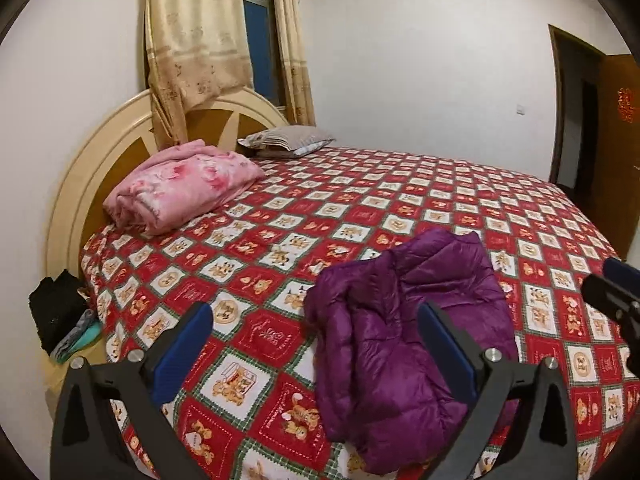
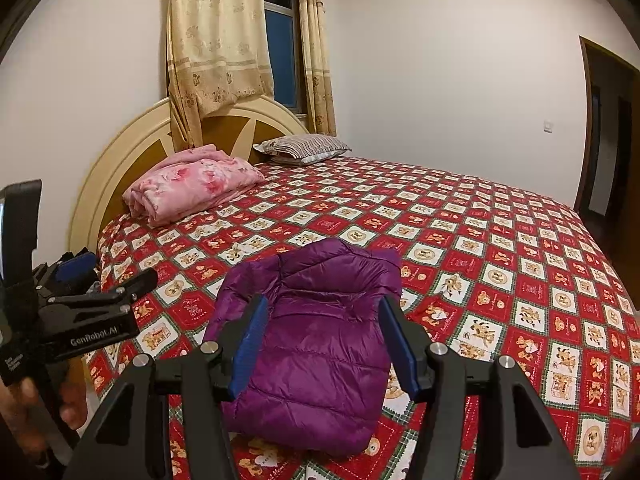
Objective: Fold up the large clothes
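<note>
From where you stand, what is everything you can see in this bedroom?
puffer jacket: one, purple, lying bundled on the near part of the bed
bedspread: one, red and white squares, covering the bed
blanket: one, pink floral, folded by the headboard
pillow: one, striped grey, at the head of the bed
headboard: one, cream and brown, rounded
curtains: beige, at the window
clothes pile: dark, beside the bed
doorway: one, dark, right wall
left gripper: black, blue pads, open above the bed
right gripper: same, open above the jacket
</note>
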Tool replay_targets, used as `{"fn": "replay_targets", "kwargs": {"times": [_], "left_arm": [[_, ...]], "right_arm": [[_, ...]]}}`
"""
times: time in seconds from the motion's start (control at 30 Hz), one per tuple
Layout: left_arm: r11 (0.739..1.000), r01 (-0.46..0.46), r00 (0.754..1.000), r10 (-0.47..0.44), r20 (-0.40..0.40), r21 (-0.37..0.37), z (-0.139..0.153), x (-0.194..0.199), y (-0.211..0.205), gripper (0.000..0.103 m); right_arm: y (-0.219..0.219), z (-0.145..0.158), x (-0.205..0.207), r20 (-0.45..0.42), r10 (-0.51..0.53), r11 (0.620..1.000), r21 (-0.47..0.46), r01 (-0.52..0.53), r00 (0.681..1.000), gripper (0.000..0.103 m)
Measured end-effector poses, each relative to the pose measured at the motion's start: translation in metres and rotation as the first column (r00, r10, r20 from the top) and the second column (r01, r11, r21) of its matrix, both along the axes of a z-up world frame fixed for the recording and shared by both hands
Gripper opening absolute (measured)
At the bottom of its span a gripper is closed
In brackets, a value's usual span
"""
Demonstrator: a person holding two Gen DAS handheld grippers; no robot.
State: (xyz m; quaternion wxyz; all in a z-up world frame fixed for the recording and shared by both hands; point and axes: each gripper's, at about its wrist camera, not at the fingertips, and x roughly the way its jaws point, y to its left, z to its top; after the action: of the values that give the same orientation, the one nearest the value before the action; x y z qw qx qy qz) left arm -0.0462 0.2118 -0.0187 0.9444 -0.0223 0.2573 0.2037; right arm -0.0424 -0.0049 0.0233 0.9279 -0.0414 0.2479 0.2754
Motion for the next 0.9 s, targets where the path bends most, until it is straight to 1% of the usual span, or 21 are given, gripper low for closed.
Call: {"fn": "replay_targets", "kwargs": {"times": [0.03, 0.1, 0.2, 0.27, 0.37, 0.7, 0.9], "left_arm": [[1.000, -0.015, 1.000, 0.015, -0.005, 0.025, -0.002, 0.002, -0.002, 0.103], [0.998, -0.029, 0.999, 0.029, 0.016, 0.058, 0.000, 0.000, -0.005, 0.103], [0.996, -0.032, 0.999, 0.031, 0.010, 0.079, 0.005, 0.000, -0.009, 0.103], [0.996, -0.008, 1.000, 0.007, 0.014, 0.083, 0.008, -0.001, -0.012, 0.103], [0.994, -0.012, 1.000, 0.010, 0.023, 0.105, 0.009, -0.003, -0.015, 0.103], [0.996, -0.009, 1.000, 0.007, 0.024, 0.084, 0.008, -0.004, -0.013, 0.103], [0.996, -0.001, 1.000, -0.001, 0.019, 0.088, 0.007, -0.005, -0.013, 0.103]], "right_arm": [[-0.001, -0.001, 0.000, -0.002, 0.001, 1.000, -0.004, -0.001, 1.000, 0.058], [0.000, 0.000, 0.000, -0.002, 0.004, 1.000, -0.007, -0.004, 1.000, 0.058], [-0.002, 0.001, -0.001, 0.005, 0.007, 1.000, -0.010, -0.007, 1.000, 0.058], [-0.004, 0.001, -0.001, 0.004, 0.009, 1.000, -0.003, -0.009, 1.000, 0.058], [-0.001, 0.001, -0.001, 0.005, 0.011, 1.000, -0.010, -0.011, 1.000, 0.058], [0.000, 0.000, -0.002, 0.007, 0.011, 1.000, -0.008, -0.011, 1.000, 0.058], [-0.001, 0.000, -0.003, 0.005, 0.012, 1.000, -0.009, -0.012, 1.000, 0.058]]}}
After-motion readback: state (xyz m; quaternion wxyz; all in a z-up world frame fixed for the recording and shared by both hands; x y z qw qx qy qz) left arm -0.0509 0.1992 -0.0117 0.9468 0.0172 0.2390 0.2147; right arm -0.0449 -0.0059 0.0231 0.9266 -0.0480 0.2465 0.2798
